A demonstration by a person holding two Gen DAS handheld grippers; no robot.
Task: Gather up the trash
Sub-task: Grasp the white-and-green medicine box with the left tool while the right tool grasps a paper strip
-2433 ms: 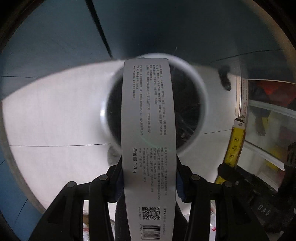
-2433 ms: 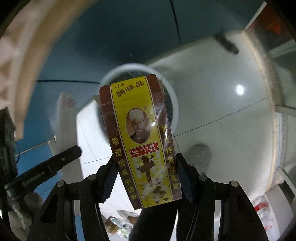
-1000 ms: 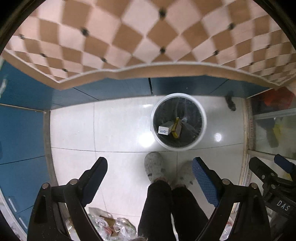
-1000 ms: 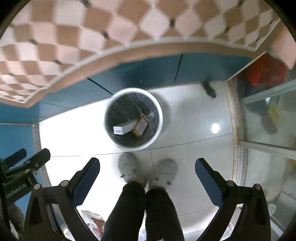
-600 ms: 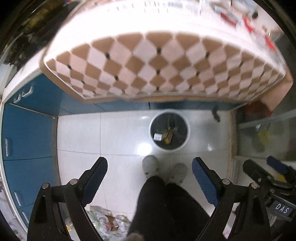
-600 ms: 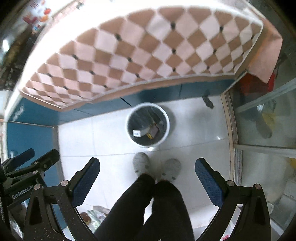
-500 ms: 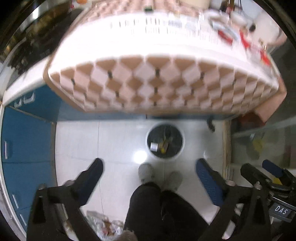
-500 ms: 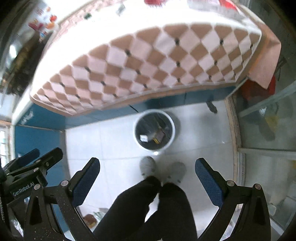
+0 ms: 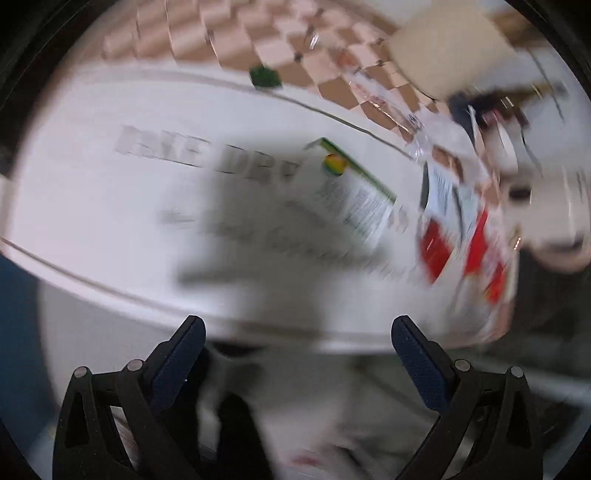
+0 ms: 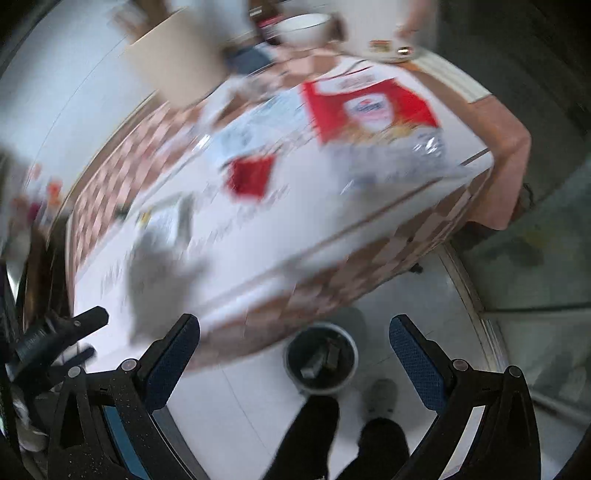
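Note:
Both views are motion-blurred. My left gripper (image 9: 297, 354) is open and empty, held over the near edge of a table with a white printed cloth (image 9: 110, 206). A small white carton with a green edge (image 9: 354, 195) lies on the cloth ahead, and a red-and-white plastic bag (image 9: 465, 243) lies to its right. My right gripper (image 10: 293, 349) is open and empty, higher up. Below it the white trash bin (image 10: 320, 360) stands on the floor with two boxes inside. The red-and-white bag (image 10: 373, 107) lies on the table (image 10: 332, 206) in the right wrist view too.
A checkered tablecloth (image 9: 258, 48) covers the far part of the table. A white bowl (image 10: 303, 27) and a cardboard box (image 10: 173, 62) sit at the far end. My legs and a shoe (image 10: 380, 398) are on the white tiled floor beside the bin. The left gripper's tool (image 10: 55, 336) shows at the left.
Both grippers dropped their boxes into the bin, opened, and rose from the floor up to the table. The left view now faces the tabletop; the bin is out of its sight.

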